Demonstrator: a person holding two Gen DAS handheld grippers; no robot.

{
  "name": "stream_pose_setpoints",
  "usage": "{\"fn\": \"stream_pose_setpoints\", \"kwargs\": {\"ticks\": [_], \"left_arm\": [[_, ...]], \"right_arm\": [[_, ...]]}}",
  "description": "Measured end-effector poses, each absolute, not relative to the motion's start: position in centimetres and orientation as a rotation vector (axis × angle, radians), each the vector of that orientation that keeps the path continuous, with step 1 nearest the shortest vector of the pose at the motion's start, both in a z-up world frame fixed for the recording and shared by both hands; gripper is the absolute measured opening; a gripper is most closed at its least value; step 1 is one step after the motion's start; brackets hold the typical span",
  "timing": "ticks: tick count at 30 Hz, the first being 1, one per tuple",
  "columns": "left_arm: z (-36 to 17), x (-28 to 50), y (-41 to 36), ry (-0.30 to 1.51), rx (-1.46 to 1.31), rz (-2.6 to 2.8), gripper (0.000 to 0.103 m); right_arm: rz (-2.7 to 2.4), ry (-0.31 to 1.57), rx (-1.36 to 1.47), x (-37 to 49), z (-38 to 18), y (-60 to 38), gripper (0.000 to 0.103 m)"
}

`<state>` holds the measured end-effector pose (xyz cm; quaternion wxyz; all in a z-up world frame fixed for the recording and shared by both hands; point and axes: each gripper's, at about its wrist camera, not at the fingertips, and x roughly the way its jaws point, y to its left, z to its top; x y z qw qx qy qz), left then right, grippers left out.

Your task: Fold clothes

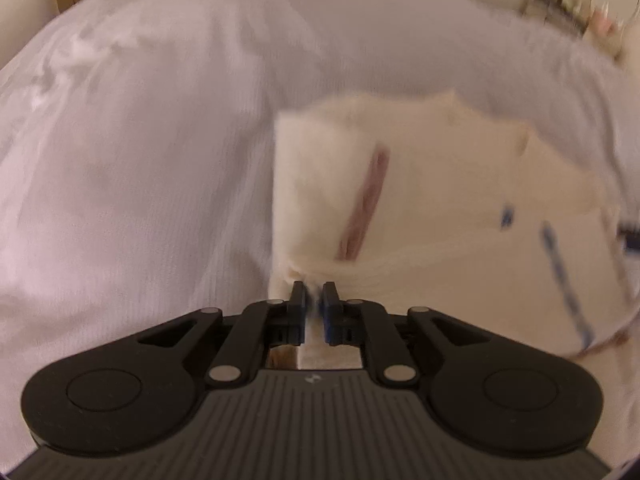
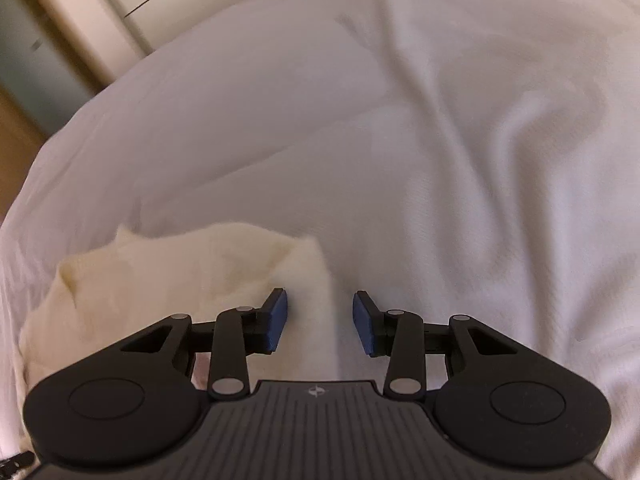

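Mid-fold: left hand-held gripper (image 1: 316,294) pinches cream garment (image 1: 420,184) edge; right hand-held gripper (image 2: 320,312) half-open over its corner; must clamp next.

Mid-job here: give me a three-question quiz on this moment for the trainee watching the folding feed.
1. True or false: the left gripper has cream fabric pinched between its nearly closed jaws.
2. Multiple choice: the cream knitted garment with a reddish stripe and blue markings lies on A) a wooden table, B) a white bed sheet, C) a tiled floor.
3. Fill in: the right gripper has its jaws ____, pads clear of the cloth, with the garment's edge under its left finger.

Key: 1 true; 2 B; 3 open.
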<state>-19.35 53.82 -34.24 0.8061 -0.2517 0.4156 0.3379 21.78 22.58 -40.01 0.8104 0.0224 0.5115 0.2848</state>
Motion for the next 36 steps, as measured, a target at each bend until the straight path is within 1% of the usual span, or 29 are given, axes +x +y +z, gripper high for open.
{"fn": "stream_pose_setpoints", "kwargs": {"ticks": [4,7,8,9,11,12,13,14,15,19,22,23,26,29,33,36], "left_arm": [[-32.3,-21.0,55.1,0.846,-0.561,0.788,0.010],[-31.7,-20.8,54.1,0.834,-0.558,0.660,0.010],[-32.0,-20.1,53.1,0.855,-0.515,0.602,0.010],[-32.5,-19.3,52.1,0.885,-0.468,0.548,0.014],[-34.2,-18.5,50.9,0.961,-0.404,0.495,0.016],[-35.1,-18.5,50.8,0.996,-0.396,0.504,0.015],[-36.0,-18.6,50.8,1.032,-0.387,0.513,0.013],[-36.3,-18.9,50.8,1.041,-0.392,0.519,0.013],[-35.7,-19.4,50.9,1.031,-0.396,0.525,0.013],[-33.7,-21.1,51.0,1.018,-0.379,0.527,0.014],[-33.3,-21.3,50.3,1.036,-0.406,0.476,0.014],[-33.3,-21.6,49.5,1.047,-0.406,0.458,0.014],[-33.3,-23.1,46.9,1.075,-0.410,0.397,0.014],[-34.2,-26.0,44.2,1.113,-0.429,0.372,0.014],[-35.1,-31.4,40.9,1.161,-0.476,0.405,0.014],[-35.2,-35.2,38.6,1.187,-0.502,0.452,0.015]], "right_arm": [[0.610,1.033,-0.022,17.6,-37.4,19.7,0.041],[0.622,1.021,-0.091,14.2,-36.7,18.7,0.041],[0.644,1.014,-0.105,13.3,-36.7,19.4,0.041],[0.670,1.006,-0.120,12.5,-36.8,19.5,0.041],[0.703,1.009,-0.188,11.1,-37.5,20.5,0.041],[0.704,1.013,-0.236,10.6,-38.3,20.9,0.041],[0.674,1.021,-0.305,10.3,-39.3,21.2,0.043],[0.640,1.036,-0.314,10.2,-39.7,21.0,0.048],[0.606,1.050,-0.321,10.2,-40.0,20.7,0.049],[0.544,1.007,-0.251,8.7,-36.6,18.7,0.048],[0.578,1.015,-0.202,6.1,-35.1,17.7,0.048],[0.577,1.035,-0.199,5.1,-35.4,18.2,0.048],[0.561,1.091,-0.198,1.9,-36.2,18.1,0.048],[0.537,1.149,-0.209,-1.6,-37.1,15.5,0.048],[0.530,1.193,-0.213,-5.9,-37.7,11.5,0.048],[0.523,1.231,-0.240,-8.4,-37.9,8.5,0.051]]}}
